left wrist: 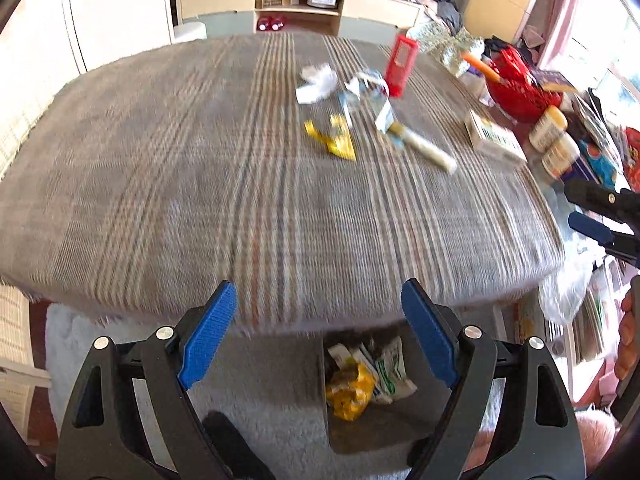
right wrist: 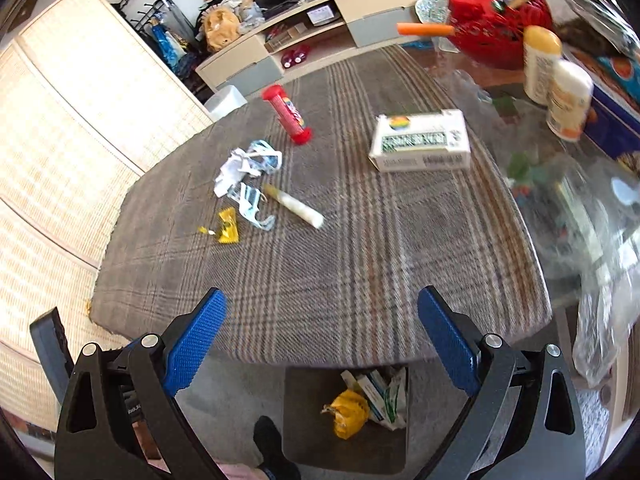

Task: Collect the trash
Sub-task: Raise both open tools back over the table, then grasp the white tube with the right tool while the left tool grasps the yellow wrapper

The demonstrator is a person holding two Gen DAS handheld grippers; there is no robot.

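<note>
Trash lies on a plaid cloth over the table (left wrist: pixel 160 184) (right wrist: pixel 360 272): a crumpled white paper (left wrist: pixel 318 82) (right wrist: pixel 231 170), blue-white wrappers (left wrist: pixel 366 90) (right wrist: pixel 256 204), a yellow wrapper (left wrist: pixel 334 142) (right wrist: pixel 228 232) and a pale tube (left wrist: pixel 426 152) (right wrist: pixel 296 204). A dark bin (left wrist: pixel 360 428) (right wrist: pixel 308 420) on the floor below the table's near edge holds yellow and white-green wrappers. My left gripper (left wrist: pixel 318 312) is open and empty over the table's near edge. My right gripper (right wrist: pixel 322 320) is open and empty there too; it also shows at the right edge of the left wrist view (left wrist: pixel 592 216).
A red tube (left wrist: pixel 400 66) (right wrist: pixel 288 114) and a white box (left wrist: pixel 496 140) (right wrist: pixel 420 140) are on the cloth. A red basket (left wrist: pixel 516 84) (right wrist: pixel 492 28), two bottles (left wrist: pixel 554 140) (right wrist: pixel 556 80) and clutter fill the glass right side. A TV cabinet (left wrist: pixel 296 4) stands behind.
</note>
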